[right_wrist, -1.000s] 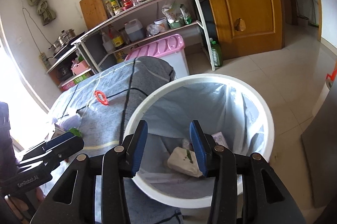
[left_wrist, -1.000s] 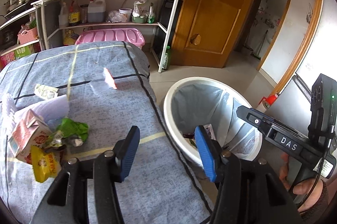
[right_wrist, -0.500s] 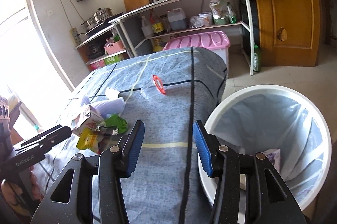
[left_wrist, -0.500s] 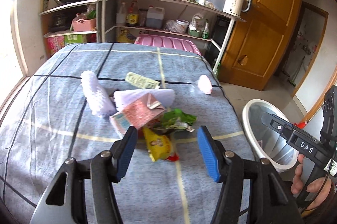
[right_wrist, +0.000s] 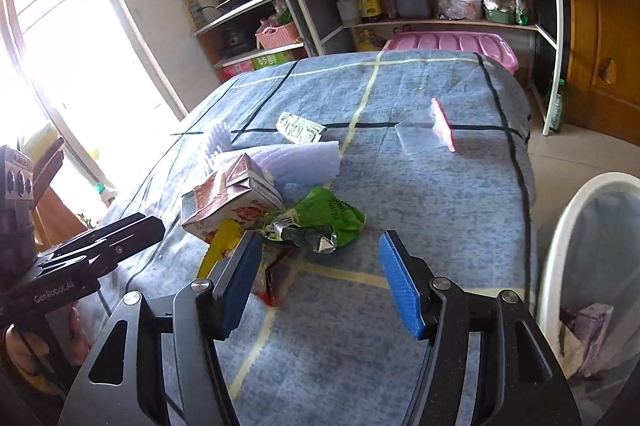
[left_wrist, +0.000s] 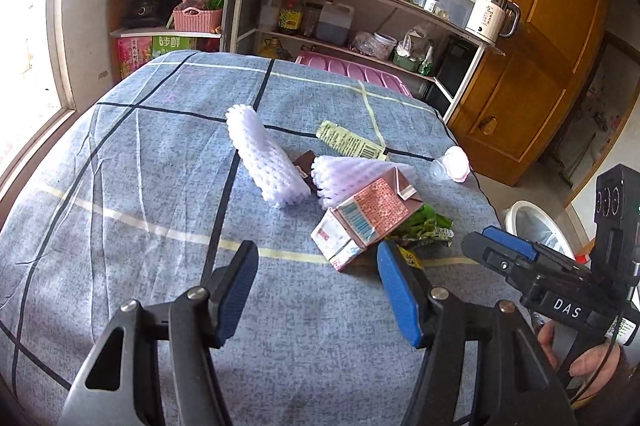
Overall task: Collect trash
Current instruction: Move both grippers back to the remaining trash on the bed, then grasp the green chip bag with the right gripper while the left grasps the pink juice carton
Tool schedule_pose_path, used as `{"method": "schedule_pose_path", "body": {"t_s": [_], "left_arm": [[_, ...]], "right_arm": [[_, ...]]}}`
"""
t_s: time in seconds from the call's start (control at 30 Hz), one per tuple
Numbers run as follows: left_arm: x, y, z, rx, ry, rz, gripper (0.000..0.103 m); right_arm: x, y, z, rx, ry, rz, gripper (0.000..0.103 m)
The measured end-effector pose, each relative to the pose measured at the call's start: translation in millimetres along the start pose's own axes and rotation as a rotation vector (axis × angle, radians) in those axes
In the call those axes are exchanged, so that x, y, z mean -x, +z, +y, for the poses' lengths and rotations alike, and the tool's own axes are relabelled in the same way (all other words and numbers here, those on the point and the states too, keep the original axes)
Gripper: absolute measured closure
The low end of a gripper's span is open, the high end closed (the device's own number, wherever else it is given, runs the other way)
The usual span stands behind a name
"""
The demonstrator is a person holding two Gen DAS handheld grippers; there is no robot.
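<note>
The left gripper (left_wrist: pixel 316 290) filled the bottom of its own view, jaws opening with only bare blue checked tablecloth (left_wrist: pixel 140 185) between the pads. Just above its right pad lay the trash pile at centre frame: a crushed pink-and-white drink carton (left_wrist: pixel 366 222), two white foam fruit nets (left_wrist: pixel 266 155) behind it, and a green snack wrapper (left_wrist: pixel 424 228) poking out at the carton's right. This view alone showed a dark wrapper corner (left_wrist: pixel 304 163) wedged between the nets and a pale printed packet (left_wrist: pixel 350 141) lying flat behind them.

The right gripper (right_wrist: pixel 320 280) was likewise opening, empty — cloth only between its pads. Its view, taken from the other side, showed what the carton hid from the left: a yellow-and-red sachet (right_wrist: pixel 224 250) partly behind the left pad and the green wrapper's crumpled silver inside. The clear cup with a pink lid (right_wrist: pixel 430 131) sat alone at upper right of the table. The white bin (right_wrist: pixel 560 266) with its liner stood at the right edge, some trash visible inside — in the left view only a sliver of its rim showed.
</note>
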State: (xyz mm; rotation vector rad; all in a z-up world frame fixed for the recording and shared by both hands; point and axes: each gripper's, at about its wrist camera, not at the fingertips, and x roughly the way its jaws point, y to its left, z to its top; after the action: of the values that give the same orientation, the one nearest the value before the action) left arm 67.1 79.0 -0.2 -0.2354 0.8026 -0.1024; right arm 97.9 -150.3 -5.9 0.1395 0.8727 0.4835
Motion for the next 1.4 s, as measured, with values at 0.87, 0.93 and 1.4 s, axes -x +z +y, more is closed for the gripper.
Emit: {"method": "schedule_pose_path", "body": {"t_s": [0.87, 0.93, 1.4], "left_arm": [[-32.1, 35.1, -1.4, -0.097, -0.141, 0.087, 0.036], [-34.1, 35.9, -2.6, -0.102, -0.155, 0.093, 0.036], [-54.1, 36.5, -31.4, -0.187, -0.146, 0.129, 0.035]], "right_arm": [[-55.4, 38.7, -20.8, -0.175, -0.042, 0.051, 0.050], [-57.0, 39.6, -27.4, -0.207, -0.034, 0.044, 0.061], [-18.9, 26.9, -38.9, -0.213, -0.076, -0.004, 0.078]]}}
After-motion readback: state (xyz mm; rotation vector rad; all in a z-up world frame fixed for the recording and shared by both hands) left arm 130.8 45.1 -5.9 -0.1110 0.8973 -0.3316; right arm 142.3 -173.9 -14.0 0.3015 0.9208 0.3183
